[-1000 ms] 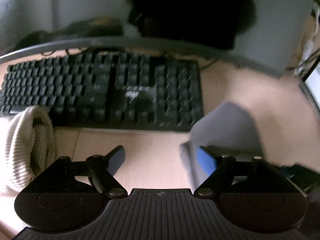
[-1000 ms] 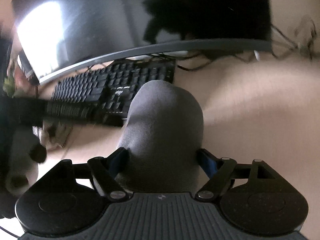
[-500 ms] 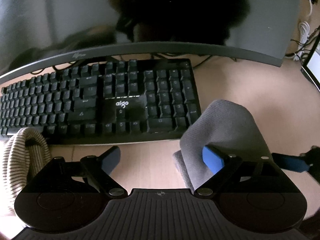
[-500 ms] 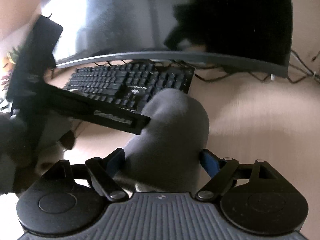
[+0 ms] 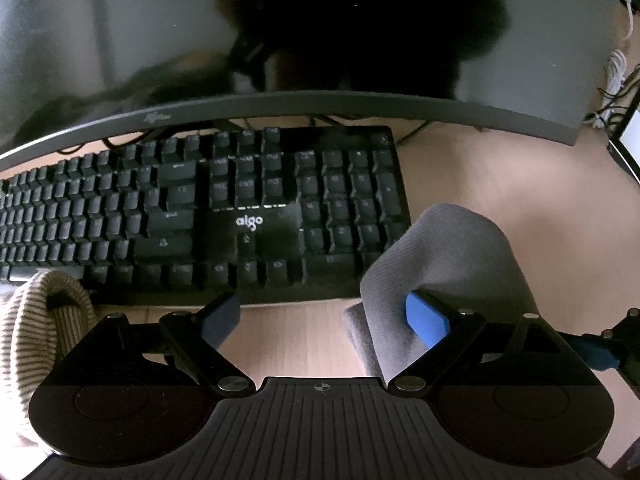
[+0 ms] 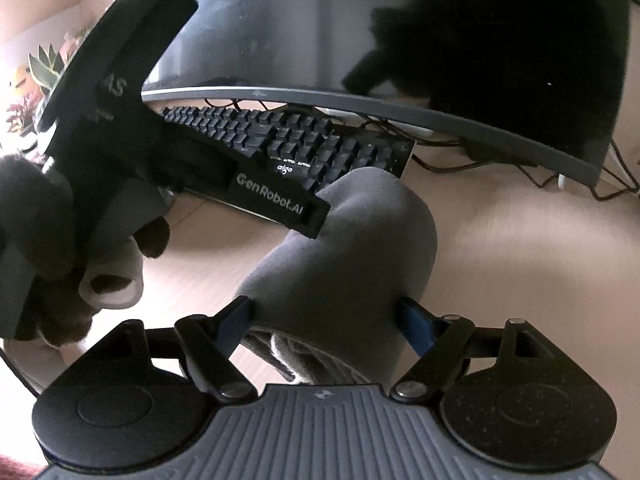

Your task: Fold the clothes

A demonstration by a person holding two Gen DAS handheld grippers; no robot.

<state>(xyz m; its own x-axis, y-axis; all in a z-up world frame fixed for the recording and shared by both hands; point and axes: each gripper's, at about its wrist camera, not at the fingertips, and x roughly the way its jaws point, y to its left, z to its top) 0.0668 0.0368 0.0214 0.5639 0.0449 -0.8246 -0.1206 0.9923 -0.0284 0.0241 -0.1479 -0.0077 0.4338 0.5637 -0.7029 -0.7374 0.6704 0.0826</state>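
Grey knit garment is bunching up on the bench beside the keyboard, right tool clamping it, left tool spread wide, grasping nothing; better flattening the cloth before creasing it over

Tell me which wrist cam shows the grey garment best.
Right wrist: the grey garment fills the centre, both pads of the right gripper against its sides. Left wrist catches only its edge, draped over one finger.
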